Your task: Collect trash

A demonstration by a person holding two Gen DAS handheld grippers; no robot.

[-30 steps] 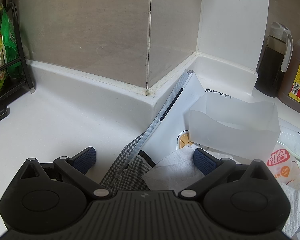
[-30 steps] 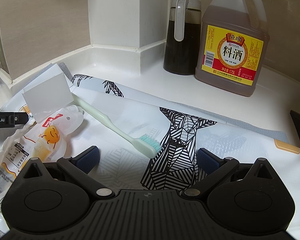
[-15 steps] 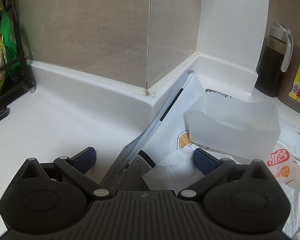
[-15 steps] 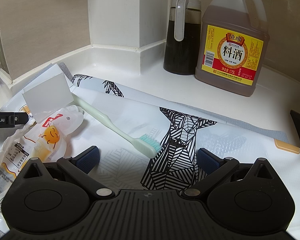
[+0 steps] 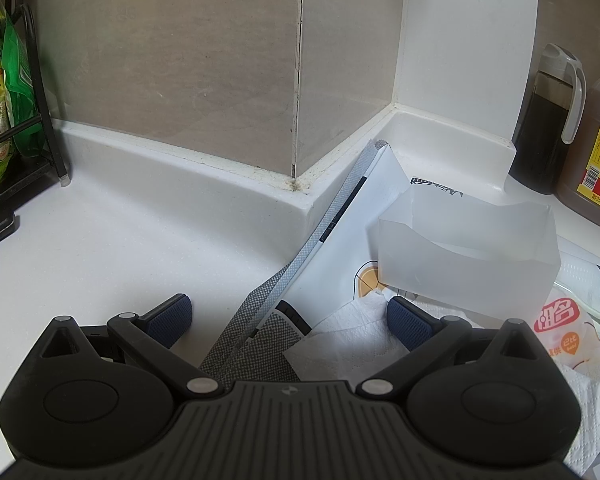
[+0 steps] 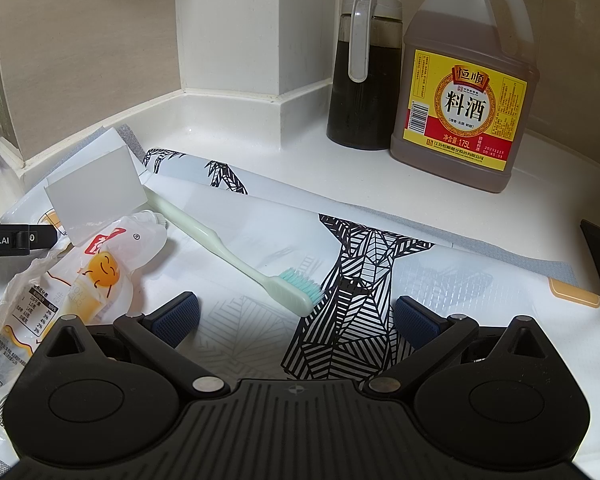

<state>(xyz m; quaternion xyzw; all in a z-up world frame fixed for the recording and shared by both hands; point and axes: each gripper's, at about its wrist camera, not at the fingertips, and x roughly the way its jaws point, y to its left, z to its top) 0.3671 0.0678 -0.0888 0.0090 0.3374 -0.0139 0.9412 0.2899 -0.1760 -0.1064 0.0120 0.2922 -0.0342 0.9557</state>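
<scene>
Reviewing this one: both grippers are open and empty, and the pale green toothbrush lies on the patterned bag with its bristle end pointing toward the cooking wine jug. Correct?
Not quite. In the right wrist view the toothbrush has its bristle end nearest the right gripper, pointing away from the cooking wine jug. The rest holds: it lies on the patterned bag, and both grippers, including the left gripper, are open and empty.

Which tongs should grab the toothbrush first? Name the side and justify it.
Right. The right tongs are open with the toothbrush head lying just ahead between them. The left tongs, also open, face the tissue and the counter's corner instead.
</scene>
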